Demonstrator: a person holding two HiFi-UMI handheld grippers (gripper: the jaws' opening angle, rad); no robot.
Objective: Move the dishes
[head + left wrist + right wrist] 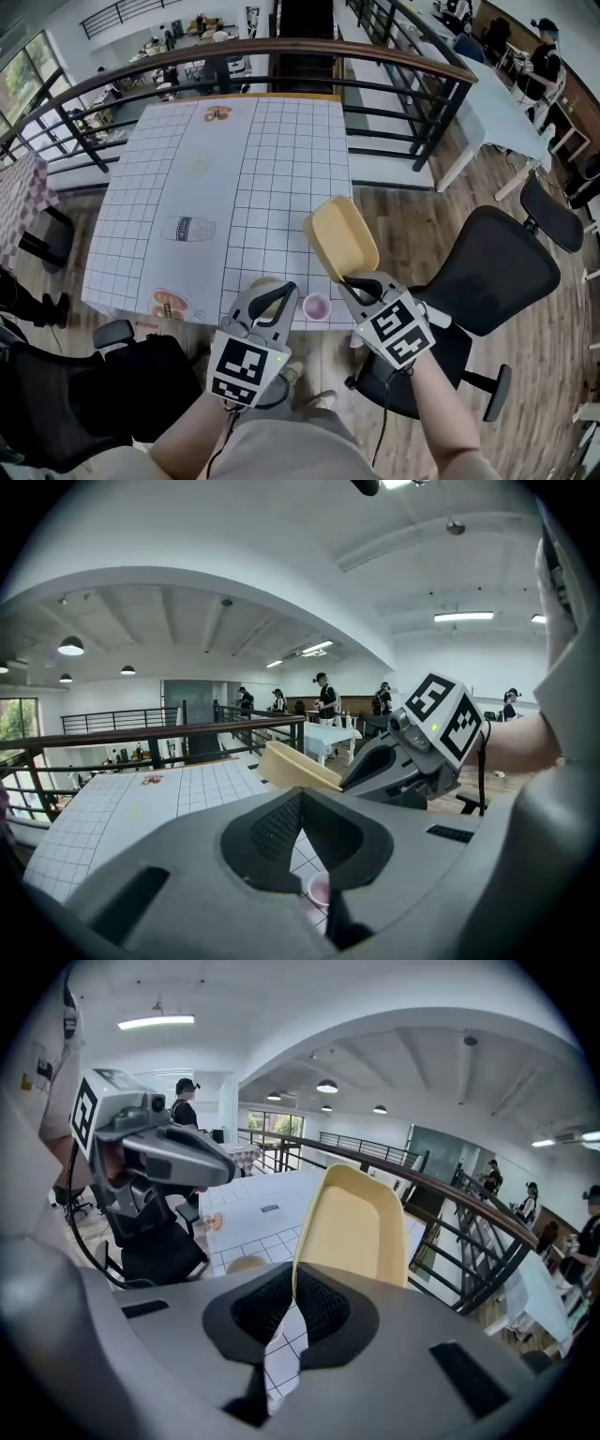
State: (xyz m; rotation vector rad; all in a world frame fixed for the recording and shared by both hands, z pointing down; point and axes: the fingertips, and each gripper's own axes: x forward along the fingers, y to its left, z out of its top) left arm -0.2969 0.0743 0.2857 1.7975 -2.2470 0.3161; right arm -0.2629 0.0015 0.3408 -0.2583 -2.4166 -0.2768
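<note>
A white table (281, 169) with a black grid and a few small printed pictures on it stands before me. A dark curved railing (281, 47) runs behind it, with a bright hall of other tables and people beyond. A black chair (103, 394) sits at the far left by the table's near corner. My left gripper (286, 289) hovers over the near edge of the table with its jaws brought together at the tips and nothing between them. In the left gripper view I see only the grid and a small pink cup (321, 889) through the gap under the pads. That cup (317, 307) stands on the table right at its near edge, between my two grippers and touching neither. My right gripper (349, 279) has its jaws clamped on the near rim of the yellow dish (339, 234). The dish (356, 1227) sticks out ahead of the jaws, tilted and lifted clear of the table, over the right edge. A black office chair (497, 272) stands on the wood floor to the right. A tan round thing (246, 1264) lies near the table's front edge, mostly hidden behind my left gripper. I cannot tell what it is.
</note>
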